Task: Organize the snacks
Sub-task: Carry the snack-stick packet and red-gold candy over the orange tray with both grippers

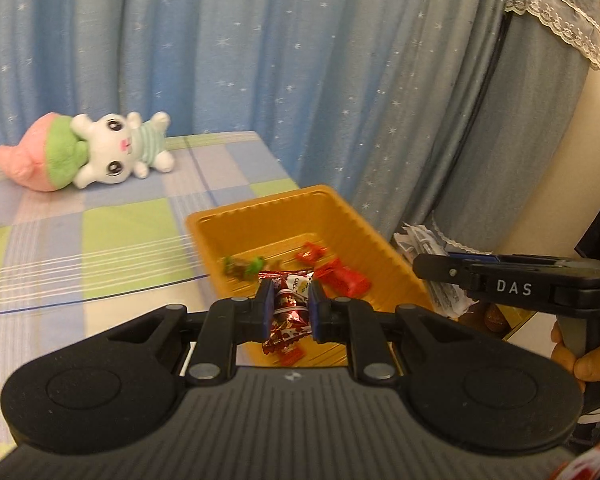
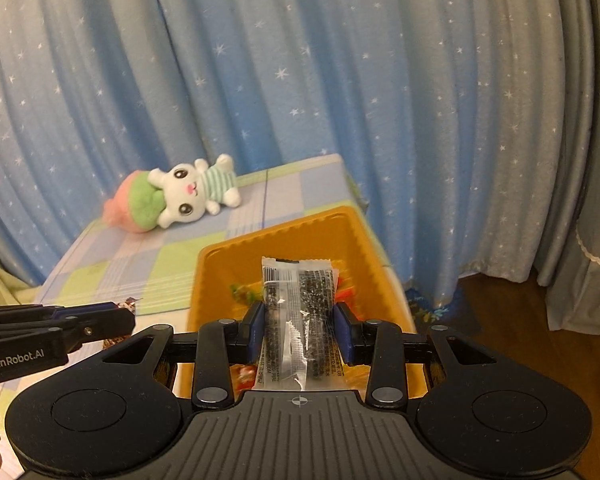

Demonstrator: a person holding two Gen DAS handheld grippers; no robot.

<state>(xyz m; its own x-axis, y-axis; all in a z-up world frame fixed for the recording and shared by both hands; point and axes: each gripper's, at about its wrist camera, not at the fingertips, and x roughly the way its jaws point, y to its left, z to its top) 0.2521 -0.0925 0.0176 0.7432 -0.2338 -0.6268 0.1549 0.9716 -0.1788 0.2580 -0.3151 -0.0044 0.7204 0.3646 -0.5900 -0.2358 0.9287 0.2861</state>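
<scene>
An orange plastic tray (image 1: 364, 224) stands at the table's right edge and holds red-wrapped candies (image 1: 342, 276) and a green-wrapped one (image 1: 246, 266). My left gripper (image 1: 291, 304) is shut on a red and white candy wrapper (image 1: 288, 314) above the tray's near end. My right gripper (image 2: 300, 326) is shut on a clear packet of dark snack (image 2: 300, 316), held upright above the tray (image 2: 220, 280). The right gripper also shows from the side in the left wrist view (image 1: 428, 268), and the left gripper at the left of the right wrist view (image 2: 128, 320).
A checked cloth covers the table (image 1: 100, 240). A white plush bunny with a pink and green hat (image 1: 100, 152) lies at the back left. Blue starred curtains (image 1: 300, 60) hang behind. The table edge drops to a wooden floor (image 2: 500, 312) on the right.
</scene>
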